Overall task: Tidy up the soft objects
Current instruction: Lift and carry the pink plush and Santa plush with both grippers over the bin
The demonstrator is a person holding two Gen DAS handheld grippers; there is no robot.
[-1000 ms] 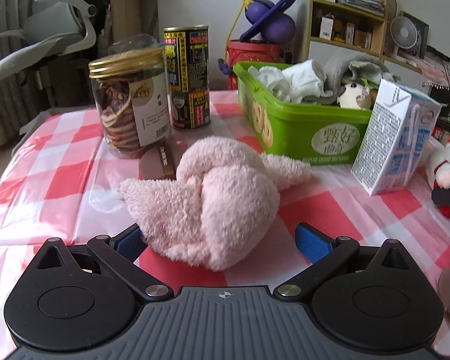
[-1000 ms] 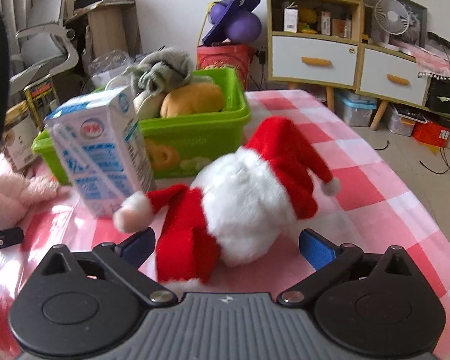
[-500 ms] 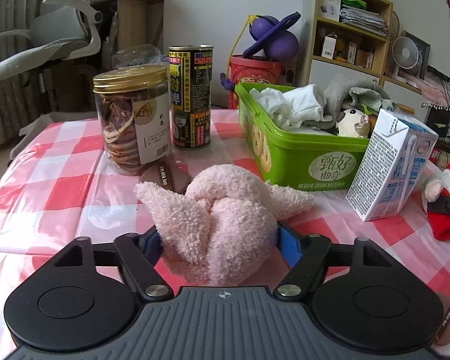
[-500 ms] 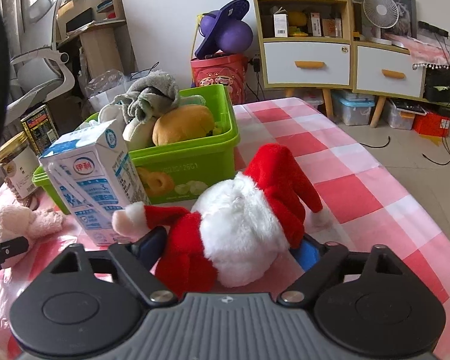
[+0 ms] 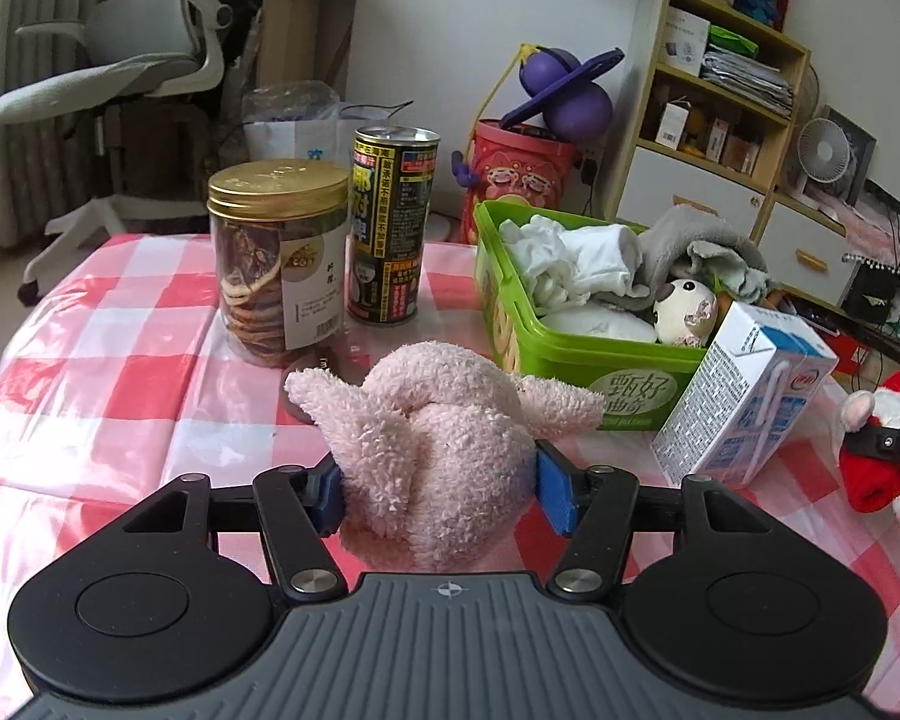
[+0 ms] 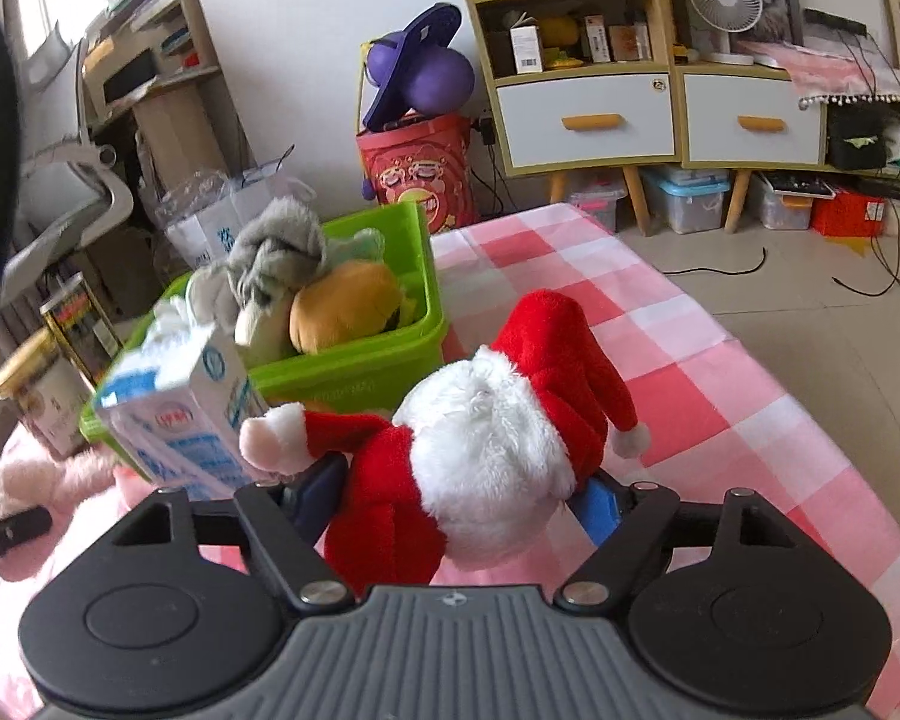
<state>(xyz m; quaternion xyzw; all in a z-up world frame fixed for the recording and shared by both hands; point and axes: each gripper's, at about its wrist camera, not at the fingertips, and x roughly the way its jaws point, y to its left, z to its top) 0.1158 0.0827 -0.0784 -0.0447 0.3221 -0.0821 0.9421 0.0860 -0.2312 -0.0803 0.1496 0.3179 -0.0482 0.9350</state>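
My left gripper [image 5: 441,489] is shut on a knotted pink fluffy towel [image 5: 432,438] and holds it above the checked tablecloth. My right gripper [image 6: 459,501] is shut on a red and white Santa plush [image 6: 486,450], lifted off the table; the plush also shows at the right edge of the left wrist view [image 5: 873,450]. A green bin [image 5: 570,354] behind the towel holds white cloths, a grey plush and a small round toy. In the right wrist view the bin [image 6: 360,366] also holds an orange plush.
A milk carton [image 5: 744,396] stands in front of the bin, between the two grippers. A gold-lidded jar [image 5: 276,264] and a tall can [image 5: 390,228] stand at the back left. An office chair, a shelf unit and drawers lie beyond the table.
Both grippers closed from open onto their soft objects, the left on the pink towel, the right on the Santa plush, and both objects rose off the table.
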